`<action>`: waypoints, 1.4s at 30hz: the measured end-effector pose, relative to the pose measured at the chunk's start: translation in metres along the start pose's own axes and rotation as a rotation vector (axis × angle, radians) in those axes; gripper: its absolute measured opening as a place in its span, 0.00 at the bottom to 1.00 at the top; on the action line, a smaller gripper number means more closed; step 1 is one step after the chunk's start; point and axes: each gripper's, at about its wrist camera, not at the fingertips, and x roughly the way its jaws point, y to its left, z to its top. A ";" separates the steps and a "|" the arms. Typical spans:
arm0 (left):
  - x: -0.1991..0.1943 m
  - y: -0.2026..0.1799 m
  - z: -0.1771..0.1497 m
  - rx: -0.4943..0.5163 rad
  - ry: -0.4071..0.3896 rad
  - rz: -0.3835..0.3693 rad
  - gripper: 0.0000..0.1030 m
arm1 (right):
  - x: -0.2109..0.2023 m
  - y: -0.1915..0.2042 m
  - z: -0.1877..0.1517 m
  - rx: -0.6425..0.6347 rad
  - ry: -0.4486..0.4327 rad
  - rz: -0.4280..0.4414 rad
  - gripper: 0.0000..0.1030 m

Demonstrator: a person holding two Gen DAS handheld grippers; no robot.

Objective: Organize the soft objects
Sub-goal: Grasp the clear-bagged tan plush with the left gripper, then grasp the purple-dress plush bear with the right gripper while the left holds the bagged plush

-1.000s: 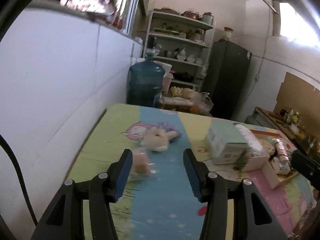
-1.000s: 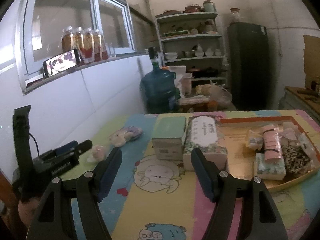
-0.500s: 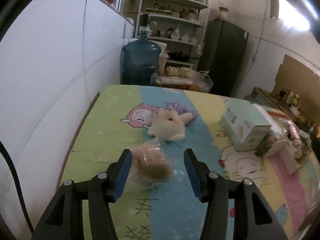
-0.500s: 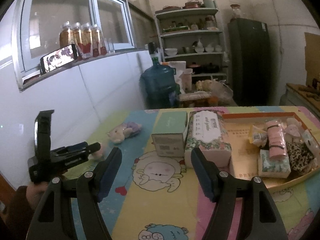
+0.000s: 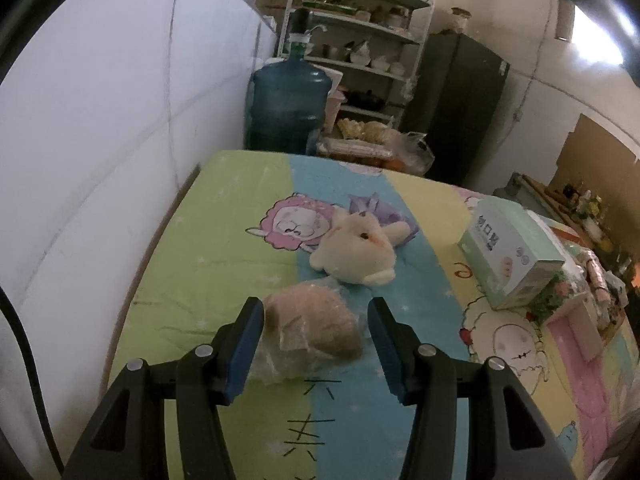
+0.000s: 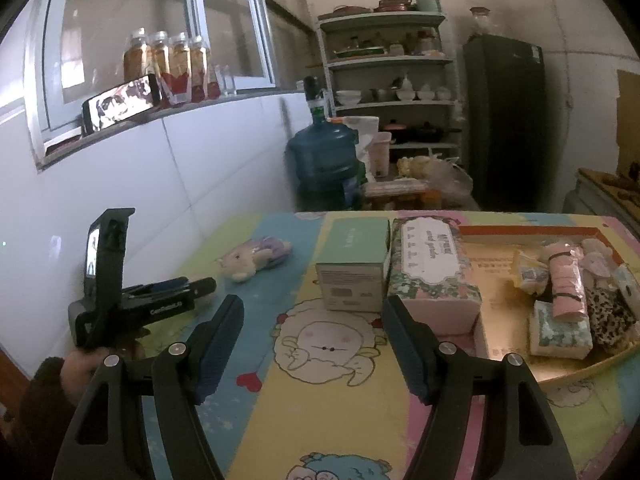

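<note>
Our left tongs, apart, have come down to straddle the bagged toy near the counter's left edge, ready to clamp; right tongs wait apart.

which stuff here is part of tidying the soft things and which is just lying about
Job:
- bagged plush, between the open left gripper fingers
- white plush toy
- tray with soft items

Lying about:
- green box
- floral tissue pack
- water jug
- shelf

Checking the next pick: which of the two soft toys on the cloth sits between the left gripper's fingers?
The tan toy in clear plastic wrap, between the open left gripper fingers. The white plush lies farther off, unwrapped.
</note>
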 end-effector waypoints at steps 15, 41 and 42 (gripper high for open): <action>-0.004 0.021 -0.001 -0.103 -0.025 -0.042 0.48 | 0.020 0.022 0.005 -0.022 0.026 0.036 0.71; -0.028 0.053 0.000 -0.241 -0.200 -0.085 0.48 | 0.257 0.058 0.054 0.339 0.431 0.017 0.71; -0.028 0.054 0.000 -0.242 -0.200 -0.087 0.48 | 0.257 0.061 0.055 0.316 0.407 -0.002 0.71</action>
